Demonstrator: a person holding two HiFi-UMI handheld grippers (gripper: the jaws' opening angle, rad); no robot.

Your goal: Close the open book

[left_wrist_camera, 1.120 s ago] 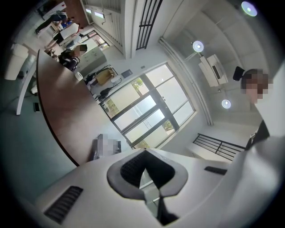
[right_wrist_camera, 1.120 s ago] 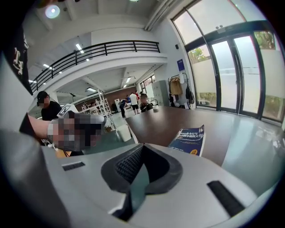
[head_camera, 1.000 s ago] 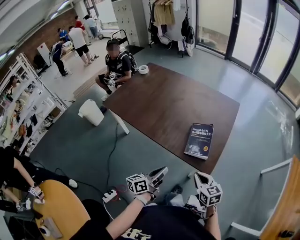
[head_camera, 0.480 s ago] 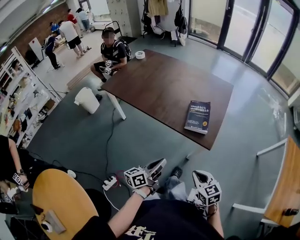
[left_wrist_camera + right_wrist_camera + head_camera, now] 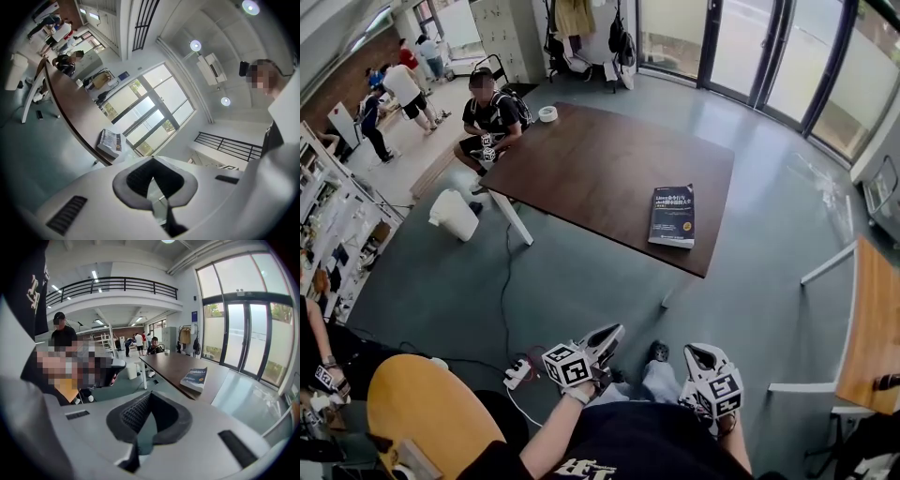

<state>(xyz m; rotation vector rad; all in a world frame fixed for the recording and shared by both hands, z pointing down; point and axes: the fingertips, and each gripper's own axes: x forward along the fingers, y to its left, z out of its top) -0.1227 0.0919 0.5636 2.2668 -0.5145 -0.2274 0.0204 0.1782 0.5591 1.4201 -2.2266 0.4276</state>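
Observation:
A dark blue book lies closed and flat near the front right corner of the brown table. Both grippers hang close to my body over the grey floor, well short of the table. My left gripper is shut and empty, pointing level toward the table. My right gripper is also shut with nothing in it, tilted downward. The left gripper view shows the book on the table edge, far beyond the closed jaws. In the right gripper view the book lies ahead, past the meeting pads.
A person sits at the table's far left end beside a tape roll. A white bin stands left of the table. A power strip and cable lie on the floor near a yellow round seat. A wooden table stands at right.
The table and book have slid up and away in the head view as I moved back from them. Both grippers stay shut near my body.

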